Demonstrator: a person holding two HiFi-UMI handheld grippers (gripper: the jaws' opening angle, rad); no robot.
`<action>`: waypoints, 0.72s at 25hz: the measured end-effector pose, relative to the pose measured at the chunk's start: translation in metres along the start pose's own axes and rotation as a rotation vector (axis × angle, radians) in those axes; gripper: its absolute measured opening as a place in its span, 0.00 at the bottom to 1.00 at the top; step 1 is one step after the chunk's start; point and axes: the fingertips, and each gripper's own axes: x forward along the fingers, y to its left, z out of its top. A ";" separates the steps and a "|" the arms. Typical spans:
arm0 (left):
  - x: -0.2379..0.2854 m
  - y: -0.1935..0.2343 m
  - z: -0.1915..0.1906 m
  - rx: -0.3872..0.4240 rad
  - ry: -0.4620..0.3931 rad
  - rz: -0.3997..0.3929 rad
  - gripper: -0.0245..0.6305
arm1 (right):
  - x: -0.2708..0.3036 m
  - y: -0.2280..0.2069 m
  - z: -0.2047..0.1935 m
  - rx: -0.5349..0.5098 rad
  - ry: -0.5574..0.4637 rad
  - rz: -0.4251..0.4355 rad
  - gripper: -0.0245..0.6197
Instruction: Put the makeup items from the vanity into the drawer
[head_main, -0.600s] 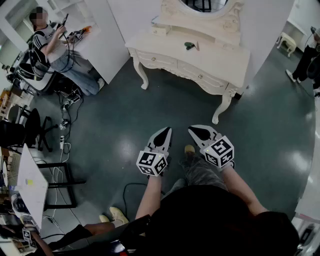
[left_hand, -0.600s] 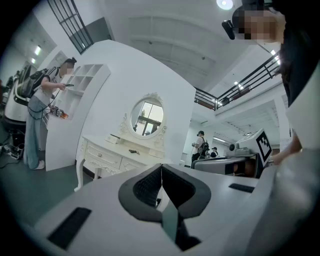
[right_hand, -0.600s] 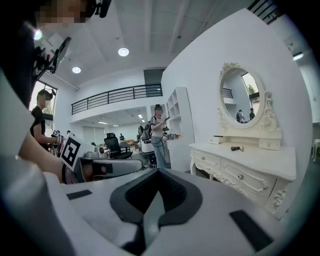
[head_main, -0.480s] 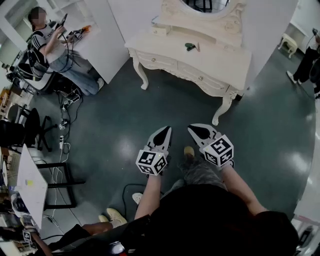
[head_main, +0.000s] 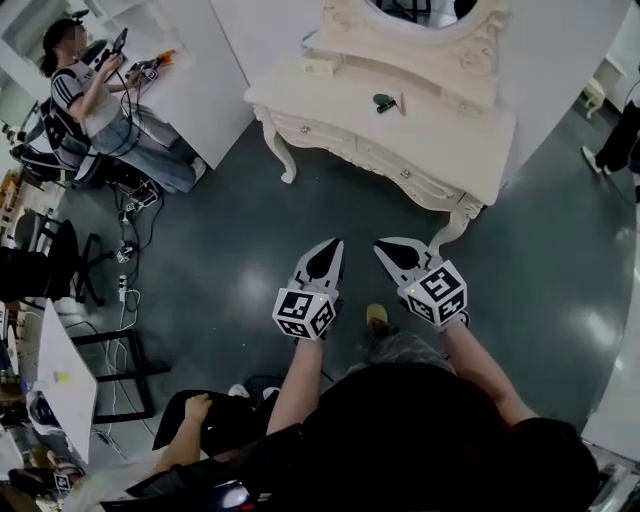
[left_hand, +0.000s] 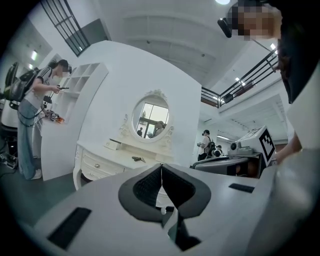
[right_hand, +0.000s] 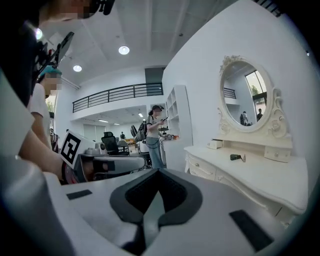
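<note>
Head view: the left gripper (head_main: 333, 246) and right gripper (head_main: 381, 246), each clenched on nothing, pointed toward the vanity (head_main: 450, 140), where the makeup items (head_main: 384, 100) lay well apart ahead on its top, nearer the right gripper, above the closed drawer (head_main: 330, 134).

Open floor (head_main: 330, 205) ahead of left gripper (head_main: 330, 245) fingers, up to vanity (head_main: 450, 140). Vanity leg (head_main: 447, 228) stands just beyond right gripper (head_main: 383, 246) fingers, slightly right.
</note>
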 end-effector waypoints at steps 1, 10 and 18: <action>0.008 0.002 0.002 -0.001 0.000 -0.003 0.05 | 0.004 -0.008 0.003 0.001 -0.001 0.001 0.07; 0.063 0.031 0.015 0.005 0.015 0.010 0.06 | 0.042 -0.058 0.022 0.025 -0.010 0.047 0.07; 0.088 0.050 0.016 0.005 0.017 0.029 0.06 | 0.067 -0.089 0.020 0.074 0.006 0.060 0.07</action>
